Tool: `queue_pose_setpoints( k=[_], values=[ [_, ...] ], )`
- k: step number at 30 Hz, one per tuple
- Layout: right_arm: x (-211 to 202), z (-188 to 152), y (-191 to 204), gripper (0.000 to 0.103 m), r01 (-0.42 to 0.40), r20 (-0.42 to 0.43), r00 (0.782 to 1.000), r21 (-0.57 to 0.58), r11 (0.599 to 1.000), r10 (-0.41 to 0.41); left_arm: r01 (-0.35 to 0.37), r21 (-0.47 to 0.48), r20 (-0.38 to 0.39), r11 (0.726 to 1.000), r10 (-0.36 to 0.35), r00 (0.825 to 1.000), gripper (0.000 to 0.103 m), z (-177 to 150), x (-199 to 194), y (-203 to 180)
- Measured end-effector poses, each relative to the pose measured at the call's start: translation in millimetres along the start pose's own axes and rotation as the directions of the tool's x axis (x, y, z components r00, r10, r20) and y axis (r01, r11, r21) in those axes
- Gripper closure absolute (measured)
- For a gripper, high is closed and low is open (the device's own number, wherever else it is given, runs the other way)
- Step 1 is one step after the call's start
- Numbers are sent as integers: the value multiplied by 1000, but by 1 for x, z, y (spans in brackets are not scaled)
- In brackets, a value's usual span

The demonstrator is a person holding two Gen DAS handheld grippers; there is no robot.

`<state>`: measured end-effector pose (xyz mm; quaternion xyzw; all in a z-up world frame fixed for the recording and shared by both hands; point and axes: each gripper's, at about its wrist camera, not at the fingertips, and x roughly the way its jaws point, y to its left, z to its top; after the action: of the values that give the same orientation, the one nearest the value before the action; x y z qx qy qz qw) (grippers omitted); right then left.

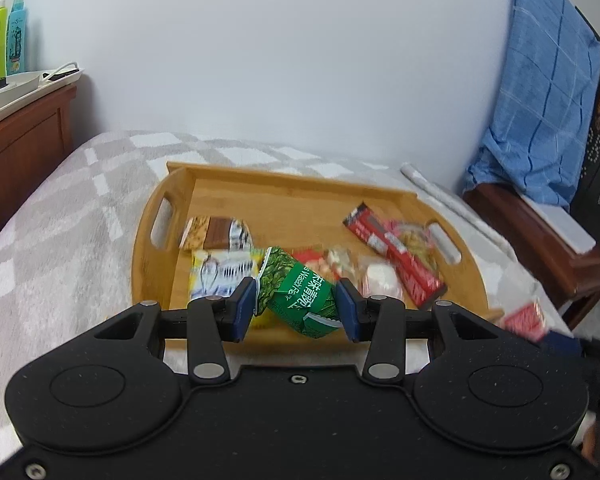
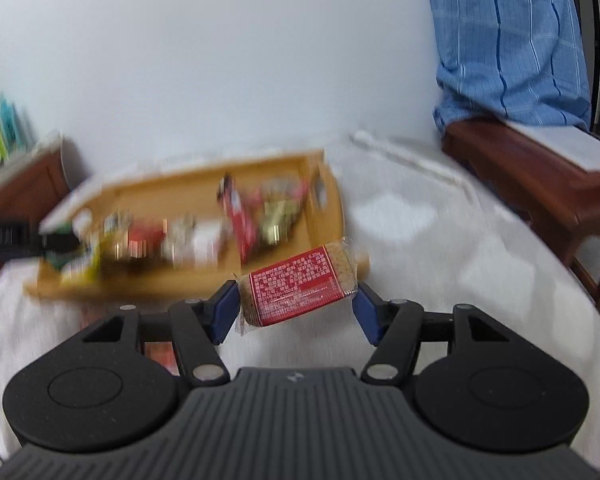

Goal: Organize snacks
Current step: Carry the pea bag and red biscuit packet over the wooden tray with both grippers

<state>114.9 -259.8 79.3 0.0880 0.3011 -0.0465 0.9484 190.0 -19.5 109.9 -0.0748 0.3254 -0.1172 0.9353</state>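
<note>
— How's the left gripper (image 1: 296, 306) set?
— Tilted down over the wooden tray (image 1: 284, 190) on the bed, jaws clenched on a green snack packet (image 1: 300, 294).
— And the right gripper (image 2: 296, 306)?
— Angled down beside the tray, jaws clamping a red-labelled cracker pack (image 2: 300, 290).
</note>
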Motion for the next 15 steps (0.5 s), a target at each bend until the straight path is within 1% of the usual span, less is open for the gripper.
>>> queue_pose_setpoints(
  k=[5, 9, 11, 15],
  values=[
    [34, 50, 0, 39, -53, 54, 997, 27, 998, 52, -6, -26, 9, 1000, 6, 1000, 62, 24, 16, -1],
    [74, 78, -4, 39, -150, 35, 988, 60, 987, 148, -2, -70, -13, 998, 1, 1000, 62, 42, 40, 2],
    [95, 87, -4, 38, -148, 21, 989, 67, 987, 147, -2, -91, -27, 996, 0, 1000, 62, 49, 53, 5],
    [135, 100, 1, 38, -139, -5, 990, 27, 990, 139, -30, -109, -43, 994, 26, 999, 62, 59, 80, 8]
  ],
)
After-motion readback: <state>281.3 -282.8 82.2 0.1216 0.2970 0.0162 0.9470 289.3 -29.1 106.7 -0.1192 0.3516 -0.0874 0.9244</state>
